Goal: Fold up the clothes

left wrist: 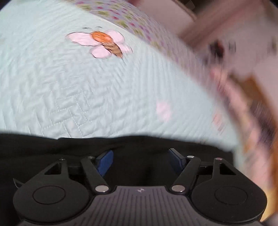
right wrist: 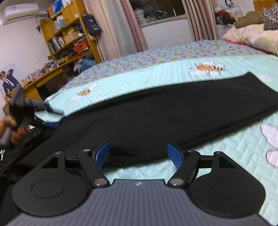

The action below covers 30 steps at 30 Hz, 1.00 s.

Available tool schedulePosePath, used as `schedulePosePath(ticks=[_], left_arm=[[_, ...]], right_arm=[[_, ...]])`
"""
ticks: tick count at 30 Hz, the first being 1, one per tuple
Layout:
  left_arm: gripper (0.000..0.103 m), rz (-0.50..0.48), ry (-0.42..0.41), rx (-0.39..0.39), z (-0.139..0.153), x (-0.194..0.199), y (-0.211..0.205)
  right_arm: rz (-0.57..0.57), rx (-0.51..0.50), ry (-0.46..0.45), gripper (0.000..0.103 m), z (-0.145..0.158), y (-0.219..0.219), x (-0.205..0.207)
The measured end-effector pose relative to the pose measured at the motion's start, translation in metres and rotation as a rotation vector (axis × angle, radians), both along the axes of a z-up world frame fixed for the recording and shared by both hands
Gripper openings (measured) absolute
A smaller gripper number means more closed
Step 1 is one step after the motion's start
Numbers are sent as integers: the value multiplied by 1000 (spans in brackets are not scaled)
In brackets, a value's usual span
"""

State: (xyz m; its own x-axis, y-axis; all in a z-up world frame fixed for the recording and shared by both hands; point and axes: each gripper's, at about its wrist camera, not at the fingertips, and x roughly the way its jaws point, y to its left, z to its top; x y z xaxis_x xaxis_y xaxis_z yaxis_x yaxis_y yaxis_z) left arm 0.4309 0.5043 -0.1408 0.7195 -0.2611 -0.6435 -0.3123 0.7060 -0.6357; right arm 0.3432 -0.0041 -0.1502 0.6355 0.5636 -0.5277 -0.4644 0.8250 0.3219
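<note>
Pale mint quilted bedspread (right wrist: 217, 149) covers bed, bee appliqué (left wrist: 102, 43) stitched on it; floral-print band (right wrist: 139, 60) along far side. Wooden bookshelf (right wrist: 69, 34) at left crammed with boxes and books, dark tote bag (right wrist: 91, 24) hanging on it. Air conditioner (right wrist: 20, 12) high on wall. Pink-and-white curtains (right wrist: 118, 26) flank window. Pillows (right wrist: 252, 36) at bed's far right.
</note>
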Motion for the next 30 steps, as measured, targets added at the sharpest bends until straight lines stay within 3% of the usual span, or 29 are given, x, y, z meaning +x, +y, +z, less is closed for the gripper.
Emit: schedulePosePath(ticks=[4, 8, 12, 15, 16, 18, 19, 20, 25, 27, 28, 29, 30], left_arm=[[86, 42, -119, -79, 23, -40, 1], [102, 134, -151, -27, 50, -107, 13], [102, 190, -49, 80, 46, -153, 39], [102, 211, 26, 164, 31, -165, 60], [101, 220, 61, 200, 26, -167, 67], [88, 237, 132, 271, 14, -170, 80], [85, 242, 152, 293, 10, -172, 86], [85, 241, 134, 282, 10, -178, 91], [84, 245, 66, 248, 32, -193, 90], [92, 208, 7, 250, 41, -198, 77], [101, 198, 1, 260, 41, -198, 71], [102, 191, 18, 282, 39, -198, 65], [102, 190, 94, 334, 30, -193, 62]], right_arm=[[-23, 17, 52, 75, -9, -5, -2], [19, 25, 16, 75, -1, 8, -15], [160, 55, -9, 75, 15, 51, -18], [268, 91, -10, 77, 25, 85, -17], [278, 99, 22, 78, 20, 94, -8], [253, 71, 107, 76, 2, 105, 15], [211, 24, 103, 60, -2, 103, 20], [169, -22, 94, 34, -5, 101, 25], [5, -182, 50, 37, 3, 88, 29], [64, -145, 27, 38, 12, 90, 21], [95, -126, 15, 43, 16, 91, 17], [133, -107, 30, 53, 14, 94, 17], [172, -88, 48, 59, 12, 97, 17]])
